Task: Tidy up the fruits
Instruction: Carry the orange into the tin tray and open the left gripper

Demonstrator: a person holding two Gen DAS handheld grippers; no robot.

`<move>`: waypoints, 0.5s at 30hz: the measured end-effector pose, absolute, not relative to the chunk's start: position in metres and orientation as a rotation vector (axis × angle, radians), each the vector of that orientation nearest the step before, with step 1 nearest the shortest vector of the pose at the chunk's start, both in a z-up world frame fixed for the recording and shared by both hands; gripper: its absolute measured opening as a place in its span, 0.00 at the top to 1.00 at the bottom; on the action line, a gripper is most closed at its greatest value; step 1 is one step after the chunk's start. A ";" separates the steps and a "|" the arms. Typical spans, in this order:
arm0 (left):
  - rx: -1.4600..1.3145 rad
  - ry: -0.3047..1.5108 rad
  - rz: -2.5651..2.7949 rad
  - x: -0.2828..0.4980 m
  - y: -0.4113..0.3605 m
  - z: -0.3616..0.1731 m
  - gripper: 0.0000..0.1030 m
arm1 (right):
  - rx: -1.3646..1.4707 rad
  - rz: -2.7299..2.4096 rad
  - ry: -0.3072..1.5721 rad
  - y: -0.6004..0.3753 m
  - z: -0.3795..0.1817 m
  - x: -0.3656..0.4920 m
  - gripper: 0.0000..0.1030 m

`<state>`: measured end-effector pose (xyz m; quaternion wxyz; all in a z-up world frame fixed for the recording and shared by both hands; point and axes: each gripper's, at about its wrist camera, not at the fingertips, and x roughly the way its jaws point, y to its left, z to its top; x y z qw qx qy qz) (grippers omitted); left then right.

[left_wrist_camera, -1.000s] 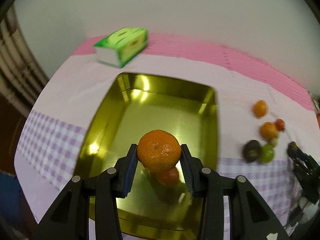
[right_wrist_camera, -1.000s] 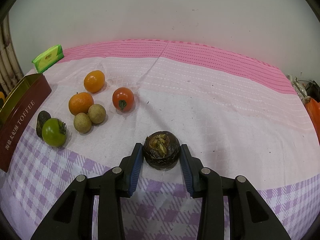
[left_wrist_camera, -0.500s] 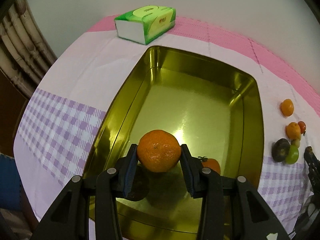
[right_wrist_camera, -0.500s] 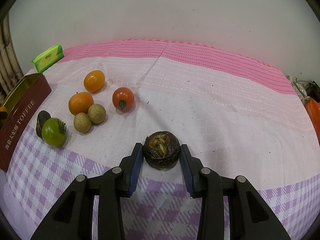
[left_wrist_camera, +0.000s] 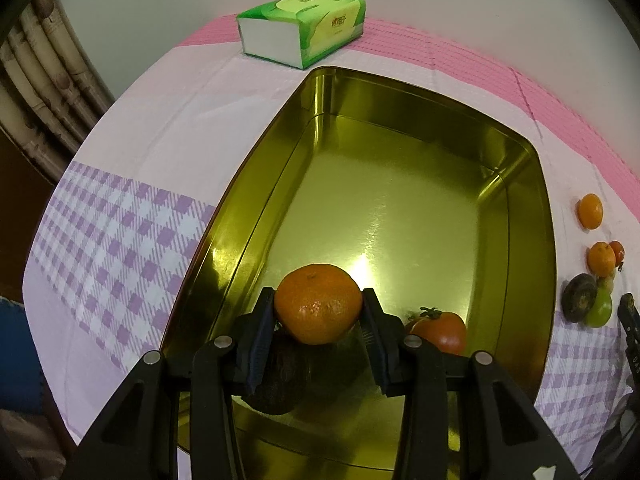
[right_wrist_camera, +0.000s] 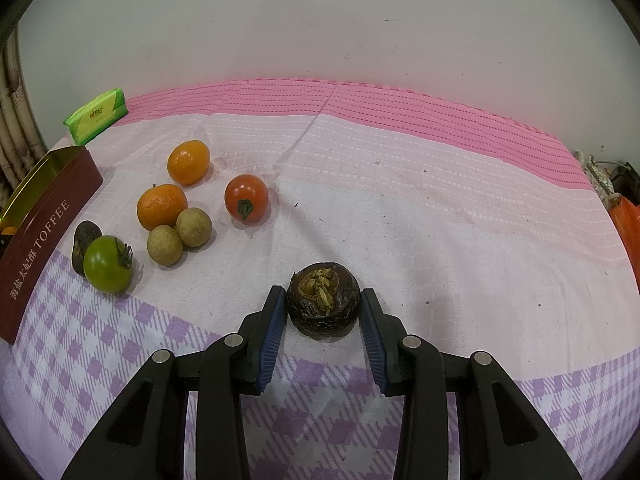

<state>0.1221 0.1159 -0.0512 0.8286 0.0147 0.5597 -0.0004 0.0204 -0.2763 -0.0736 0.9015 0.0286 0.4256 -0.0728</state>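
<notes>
My left gripper (left_wrist_camera: 319,312) is shut on an orange mandarin (left_wrist_camera: 318,302), holding it low over the near end of a gold tin (left_wrist_camera: 400,200). In the tin lie a red tomato (left_wrist_camera: 440,330) and a dark fruit (left_wrist_camera: 280,376), the latter partly hidden under the fingers. My right gripper (right_wrist_camera: 323,312) is shut on a dark brown wrinkled fruit (right_wrist_camera: 323,306) just above the checked cloth. To its left lie two mandarins (right_wrist_camera: 188,162) (right_wrist_camera: 161,206), a red tomato (right_wrist_camera: 246,198), a green tomato (right_wrist_camera: 108,264), two tan longans (right_wrist_camera: 194,227) and another dark fruit (right_wrist_camera: 84,240).
The tin's maroon side wall (right_wrist_camera: 44,240) reads TOFFEE and stands at the far left of the right wrist view. A green tissue pack (left_wrist_camera: 304,26) lies behind the tin by the white wall. The pink and purple cloth (right_wrist_camera: 440,220) stretches to the right.
My left gripper has sunk toward the tin with the mandarin and tilted further down; the tin now fills more of its view. The right gripper and its fruit have not moved.
</notes>
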 end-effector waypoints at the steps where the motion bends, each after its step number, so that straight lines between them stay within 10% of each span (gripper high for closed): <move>1: 0.031 1.190 0.000 0.123 0.116 -0.052 0.62 | 0.059 -0.151 0.880 -0.277 -0.074 0.020 0.62; 15: 0.038 1.206 0.002 0.123 0.120 -0.057 0.62 | 0.058 -0.150 0.880 -0.276 -0.073 0.020 0.62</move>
